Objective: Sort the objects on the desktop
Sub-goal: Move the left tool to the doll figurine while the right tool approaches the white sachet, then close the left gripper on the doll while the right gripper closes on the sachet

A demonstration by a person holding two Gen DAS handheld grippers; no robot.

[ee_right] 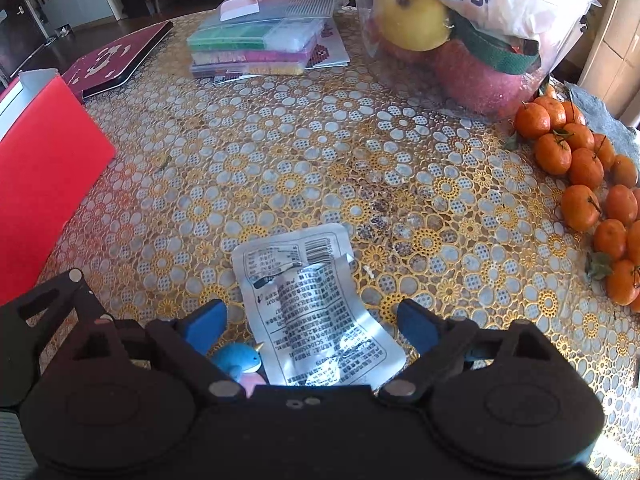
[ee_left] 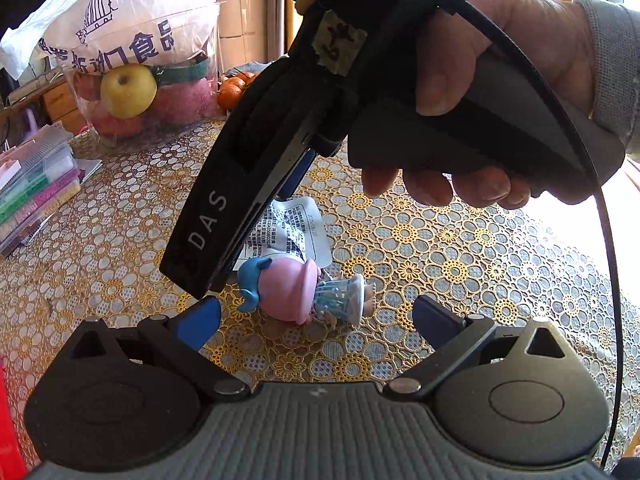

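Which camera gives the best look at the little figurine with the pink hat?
The left wrist view: the figurine lies on its side in full sight between the open fingers. The right wrist view shows only its blue and pink top behind the gripper body.

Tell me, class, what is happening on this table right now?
A person holds a hand-held gripper in each hand over a flower-patterned table. The right hand-held gripper is open, its fingers on either side of a white printed packet. The left hand-held gripper is also open, facing a small toy figure lying on its side beside the packet. Neither thing is gripped yet. Tangerines and a clear tub of fruit sit farther back.
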